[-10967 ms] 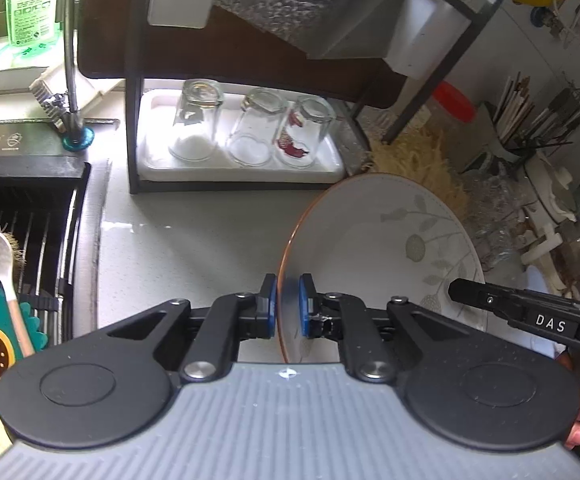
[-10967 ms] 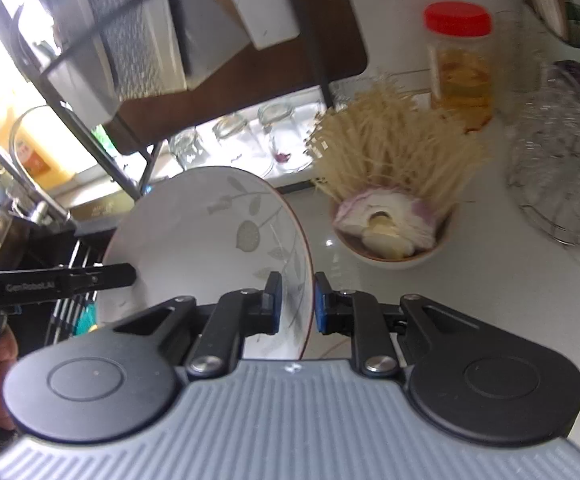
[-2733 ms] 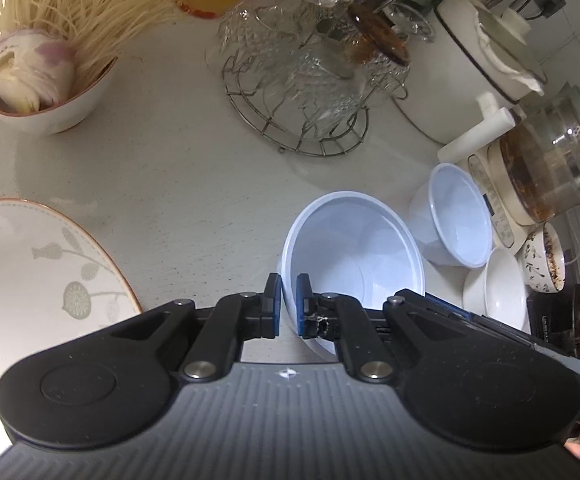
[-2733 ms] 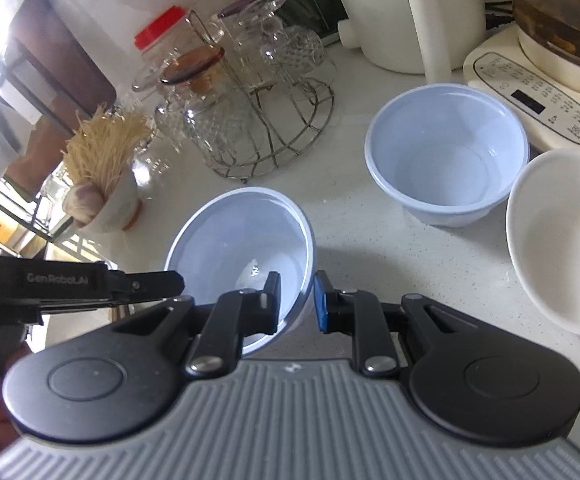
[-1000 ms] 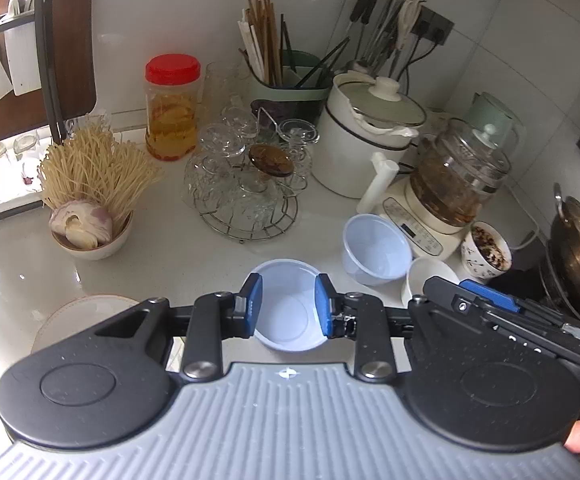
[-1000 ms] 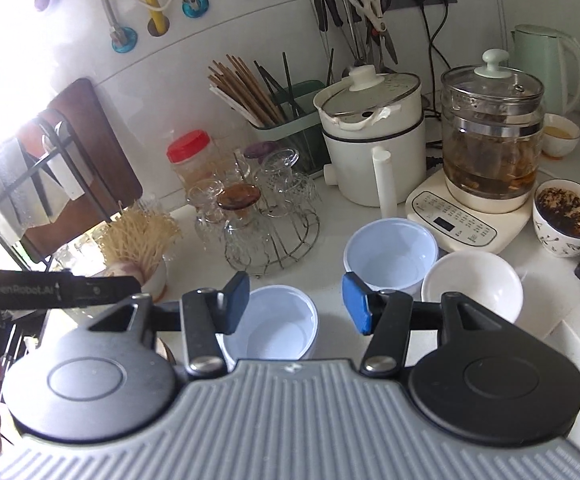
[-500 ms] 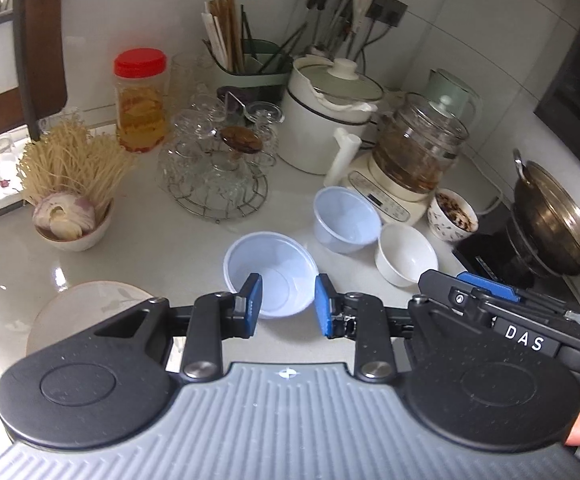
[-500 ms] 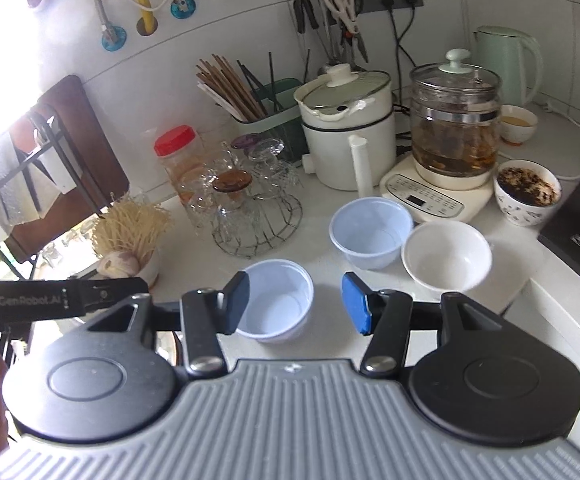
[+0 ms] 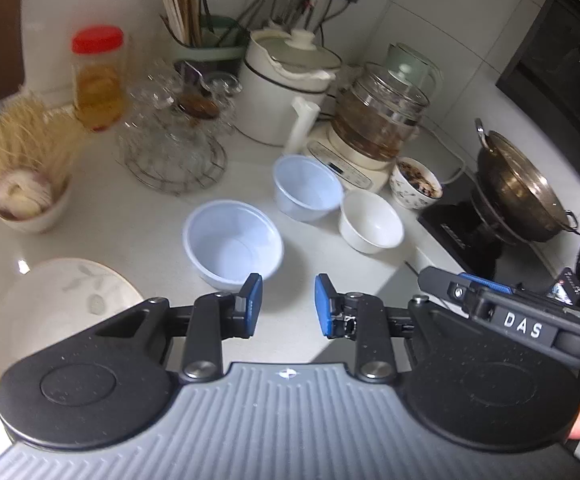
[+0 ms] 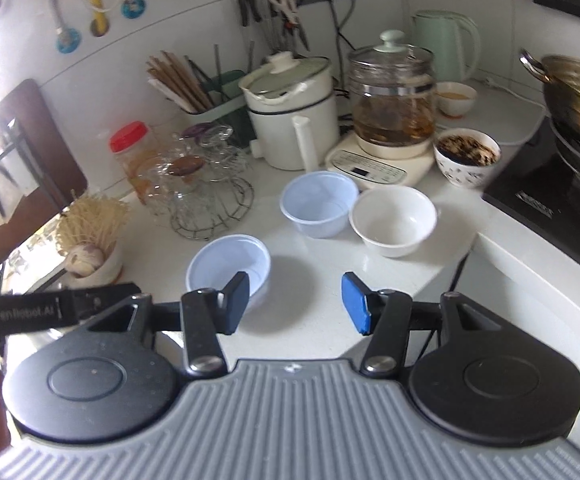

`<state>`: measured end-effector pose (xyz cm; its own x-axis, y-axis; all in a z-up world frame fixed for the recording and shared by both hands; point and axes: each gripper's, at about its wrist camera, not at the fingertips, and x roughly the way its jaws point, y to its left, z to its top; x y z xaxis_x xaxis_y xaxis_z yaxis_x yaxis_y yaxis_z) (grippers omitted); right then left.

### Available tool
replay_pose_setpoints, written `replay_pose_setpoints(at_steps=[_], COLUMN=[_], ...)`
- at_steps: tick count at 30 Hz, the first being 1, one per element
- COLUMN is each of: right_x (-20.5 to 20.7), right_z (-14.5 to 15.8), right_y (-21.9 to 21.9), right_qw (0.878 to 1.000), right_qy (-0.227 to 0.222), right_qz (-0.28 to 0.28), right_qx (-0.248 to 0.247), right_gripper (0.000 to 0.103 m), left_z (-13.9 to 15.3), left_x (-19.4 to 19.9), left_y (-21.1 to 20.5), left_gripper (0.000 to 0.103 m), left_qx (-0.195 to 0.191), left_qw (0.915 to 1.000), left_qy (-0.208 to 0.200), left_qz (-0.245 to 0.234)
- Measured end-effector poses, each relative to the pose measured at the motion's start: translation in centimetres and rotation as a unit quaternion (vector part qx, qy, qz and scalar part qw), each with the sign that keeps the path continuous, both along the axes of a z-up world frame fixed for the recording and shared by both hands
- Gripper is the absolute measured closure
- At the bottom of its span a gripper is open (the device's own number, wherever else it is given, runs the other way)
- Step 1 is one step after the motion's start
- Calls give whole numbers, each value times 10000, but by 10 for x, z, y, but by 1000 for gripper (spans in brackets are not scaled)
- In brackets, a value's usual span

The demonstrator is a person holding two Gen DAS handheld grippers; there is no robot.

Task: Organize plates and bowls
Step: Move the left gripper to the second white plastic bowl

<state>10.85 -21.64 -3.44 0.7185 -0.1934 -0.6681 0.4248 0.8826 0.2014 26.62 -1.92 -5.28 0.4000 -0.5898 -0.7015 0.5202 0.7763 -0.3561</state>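
- Two grippers are in your hands, and both hang over the white counter [image 9: 137, 216] with nothing between their fingers.
- Your left gripper [image 9: 288, 305] sits at lower centre of the left wrist view; its blue pads are parted and grip nothing.
- Your right gripper [image 10: 294, 302] sits at lower centre of the right wrist view; its fingers are spread wider, also empty.
- In the left wrist view the pale blue bowl [image 9: 233, 243] stands upright on the counter just above the left finger, apart from it.
- In the same view the leaf-patterned plate [image 9: 53, 304] lies flat at the lower left, partly hidden behind the gripper body.
- A second pale blue bowl [image 9: 306, 188] and a white bowl [image 9: 371, 221] stand side by side right of centre, very close together; you cannot tell whether they touch.
- In the right wrist view the near blue bowl [image 10: 227, 266] is left of centre, with its near rim hidden behind the left finger.
- The other blue bowl [image 10: 319, 203] and the white bowl [image 10: 394, 216] sit above centre, in front of the glass kettle [image 10: 392, 96].
- A wire rack of glassware [image 9: 171, 136] stands in the upper left of the left wrist view, beside a red-lidded jar [image 9: 97, 80].
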Motion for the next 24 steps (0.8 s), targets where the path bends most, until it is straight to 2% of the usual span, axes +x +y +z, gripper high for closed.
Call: replay_pose_setpoints(at_steps=[8, 10, 18, 22, 24], right_x=[14, 23, 69, 89, 100], right_z=[-4, -2, -2, -11, -15], right_y=[-26, -39, -75, -98, -111], right_qw=[9999, 9998, 9998, 9995, 9993], right_qy=[-40, -106, -141, -72, -44], right_qz=[-118, -151, 83, 73, 12], right_qx=[50, 109, 143, 307, 373], right_gripper=[49, 49, 49, 49, 49], left_z=[-6, -7, -3, -10, -16], left_x=[20, 34, 89, 112, 121], left_y=[-26, -33, -69, -88, -97], left_gripper=[70, 70, 70, 62, 62], left_qx=[-2, -111, -229, -142, -103], left_qw=[10000, 9998, 9990, 9989, 9988], left_qy=[3, 171, 208, 259, 309], left_qz=[-92, -7, 321, 359, 363])
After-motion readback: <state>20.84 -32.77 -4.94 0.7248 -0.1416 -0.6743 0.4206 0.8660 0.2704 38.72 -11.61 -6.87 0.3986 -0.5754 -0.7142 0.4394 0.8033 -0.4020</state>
